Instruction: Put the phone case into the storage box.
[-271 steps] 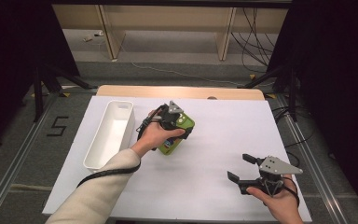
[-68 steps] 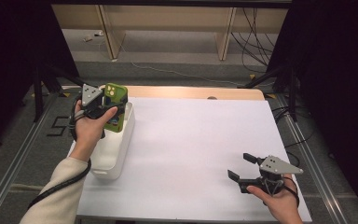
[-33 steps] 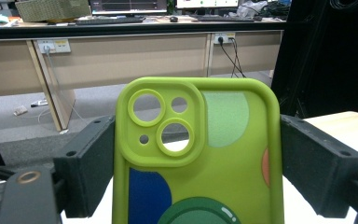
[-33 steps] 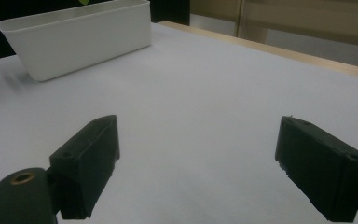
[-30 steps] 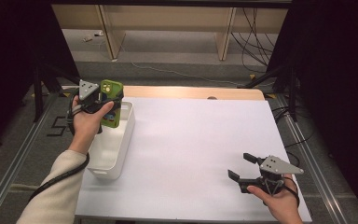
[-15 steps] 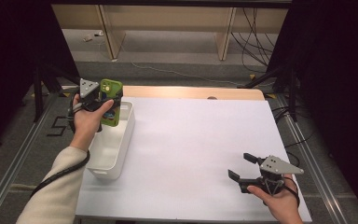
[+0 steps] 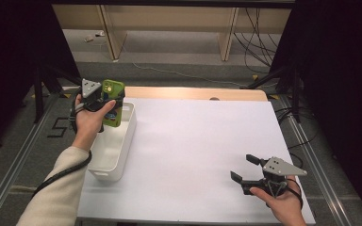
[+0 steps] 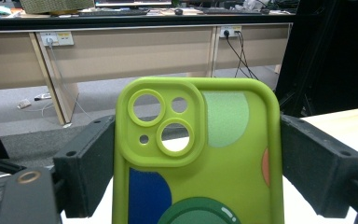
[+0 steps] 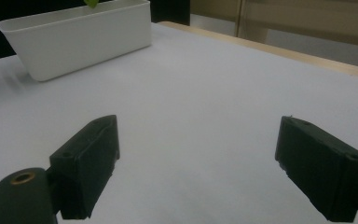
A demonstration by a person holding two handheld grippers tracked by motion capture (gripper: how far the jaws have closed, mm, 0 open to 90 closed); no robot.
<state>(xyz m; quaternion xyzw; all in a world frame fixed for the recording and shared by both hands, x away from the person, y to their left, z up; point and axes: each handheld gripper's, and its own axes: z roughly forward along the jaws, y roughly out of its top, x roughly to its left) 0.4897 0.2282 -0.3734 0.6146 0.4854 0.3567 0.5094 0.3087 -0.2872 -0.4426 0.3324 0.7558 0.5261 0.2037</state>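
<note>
**Here, a green phone case is held over a white bin**

Seen from the high view, a person stands at a table covered in white [image 7: 193, 141]. The left gripper [image 7: 104, 99] is raised above the far end of a long white bin [image 7: 118, 150] that sits along the table's left edge. Its two black jaws are clamped on the long sides of a lime-green phone case [image 7: 112, 101]. In the left gripper view the phone case [image 8: 198, 154] stands upright between the jaws, its camera cut-outs at the top and coloured circles printed on its back. Whether its lower end is already inside the bin or just above it cannot be told.

The right gripper [image 7: 247, 172] is low over the near right corner of the table, well apart from the bin. Its jaws are apart and hold nothing. The right gripper view looks across bare white tabletop between those jaws, with the bin [image 9: 79, 37] far off at the upper left.

The step in hand appears to be placing the case in the bin. To do it well, the person would likely centre the case between the bin's walls, lower it until it is close to the floor of the bin, and only then part the jaws, so the case does not catch the rim or topple outside. The right gripper can stay idle.
</note>
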